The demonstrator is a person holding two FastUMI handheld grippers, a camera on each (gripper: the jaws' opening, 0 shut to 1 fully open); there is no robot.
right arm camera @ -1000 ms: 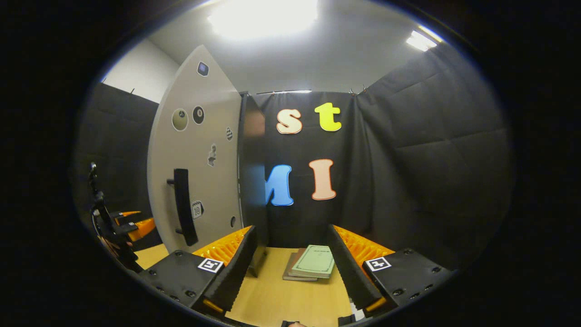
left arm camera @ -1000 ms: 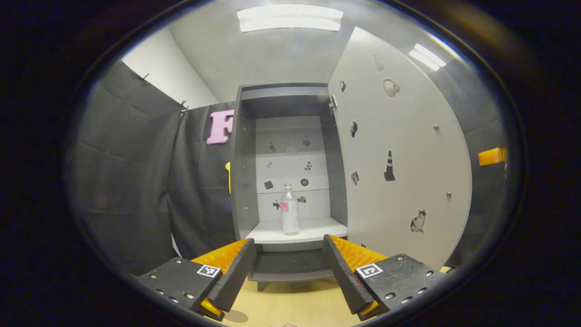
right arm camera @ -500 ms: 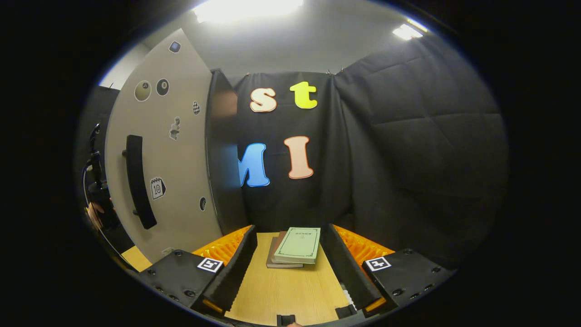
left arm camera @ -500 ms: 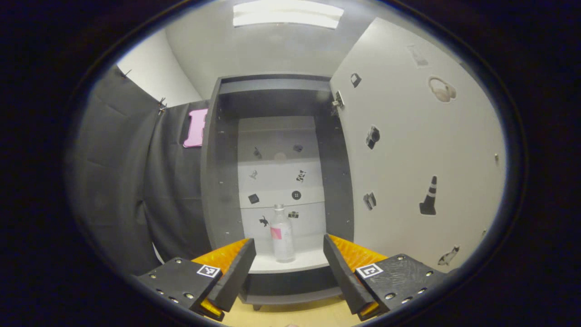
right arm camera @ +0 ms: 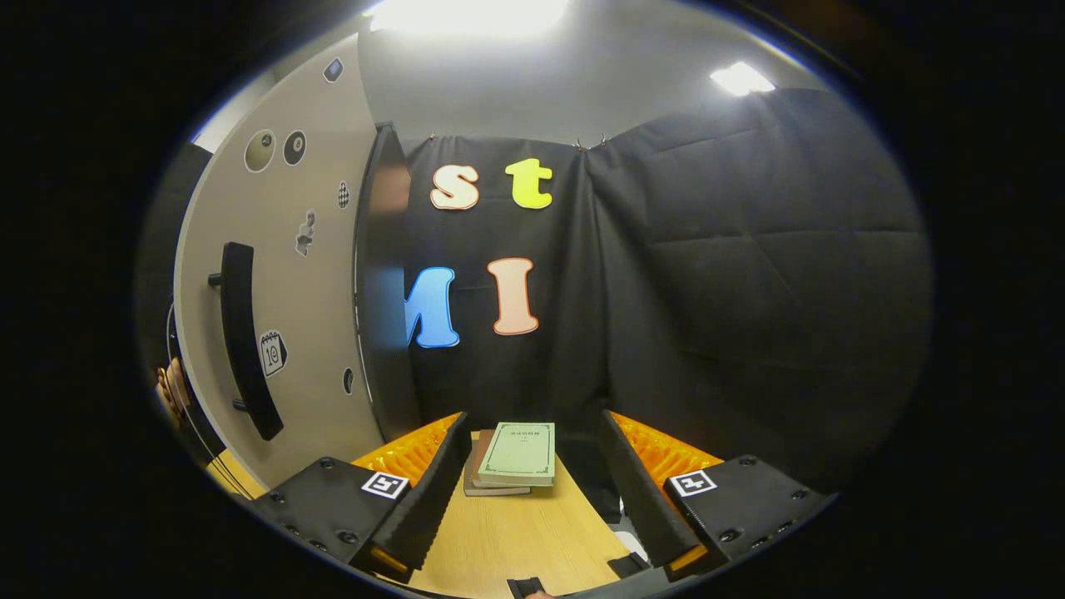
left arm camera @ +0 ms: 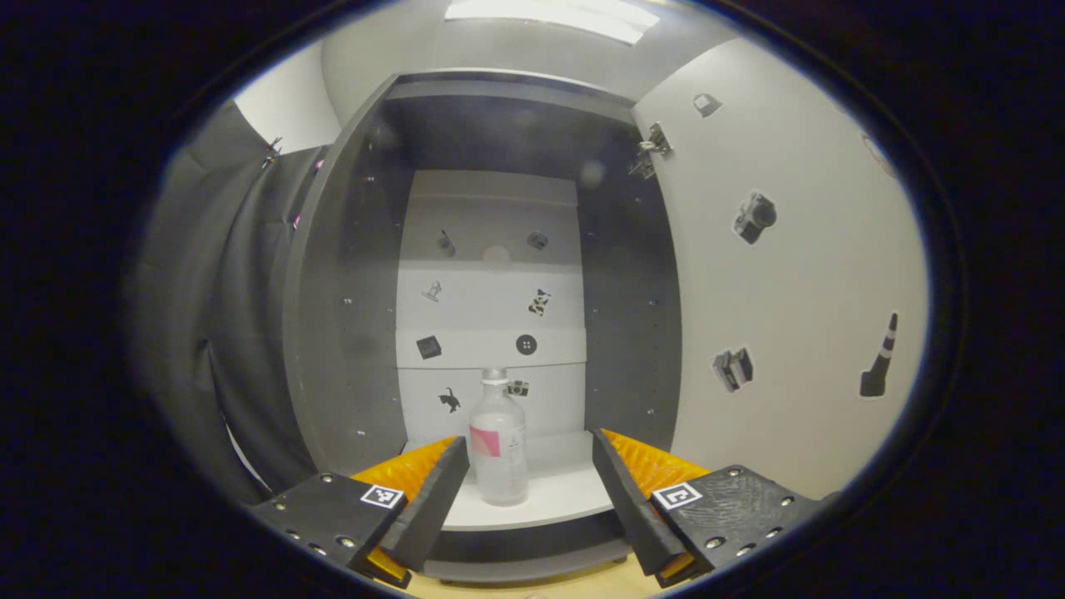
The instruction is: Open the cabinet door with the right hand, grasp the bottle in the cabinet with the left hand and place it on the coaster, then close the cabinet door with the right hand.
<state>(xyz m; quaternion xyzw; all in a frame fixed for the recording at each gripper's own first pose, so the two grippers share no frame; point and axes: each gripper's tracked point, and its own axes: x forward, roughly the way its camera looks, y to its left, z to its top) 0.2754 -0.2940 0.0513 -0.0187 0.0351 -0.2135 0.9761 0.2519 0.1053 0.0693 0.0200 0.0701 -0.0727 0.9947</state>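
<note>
The bottle (left arm camera: 498,449) stands upright on the white shelf (left arm camera: 549,499) inside the cabinet (left arm camera: 333,274), a little left of the middle between the left gripper (left arm camera: 526,491)'s wide-apart fingers. Go in straight, nudge left, and squeeze its middle softly so it does not tip. The right gripper (right arm camera: 532,491) waits wide and holding nothing over the bench (right arm camera: 516,532), beside the swung-out door (right arm camera: 291,274).

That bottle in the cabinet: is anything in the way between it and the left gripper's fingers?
Nothing visible. The cabinet door is swung open to the right, and the bottle stands alone and upright on the white shelf. The left gripper is open, the bottle between its fingers' lines, nearer the left one.
</note>
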